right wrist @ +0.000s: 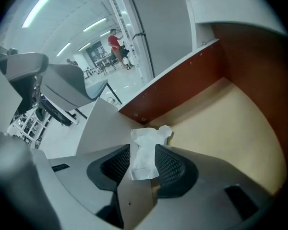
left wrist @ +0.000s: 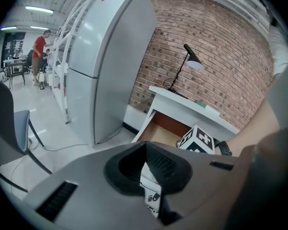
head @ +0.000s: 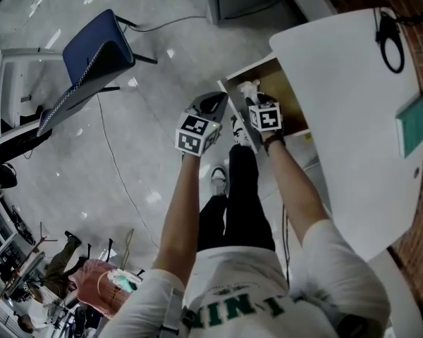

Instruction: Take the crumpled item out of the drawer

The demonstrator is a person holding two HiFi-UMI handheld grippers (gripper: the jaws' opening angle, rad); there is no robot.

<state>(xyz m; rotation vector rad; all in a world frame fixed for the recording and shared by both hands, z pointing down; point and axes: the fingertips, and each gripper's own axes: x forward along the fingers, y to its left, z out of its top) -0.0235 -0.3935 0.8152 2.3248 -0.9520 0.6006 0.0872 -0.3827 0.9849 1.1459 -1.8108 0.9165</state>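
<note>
Head view: right gripper (head: 249, 90) reaching into the open drawer (head: 276, 76); left gripper (head: 213, 104) hovering just outside the drawer.
Left gripper view: jaws pinching a white printed scrap (left wrist: 151, 188).
Right gripper view: jaws clamping the crumpled item (right wrist: 145, 150) inside the drawer, near its side wall.

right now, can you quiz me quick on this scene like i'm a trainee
1. True or false: the drawer is shut.
2. The right gripper holds: A) a pen B) a paper C) nothing.
3. Fill in: the lamp stands on the ____.

Key: 1 false; 2 B; 3 desk.
</note>
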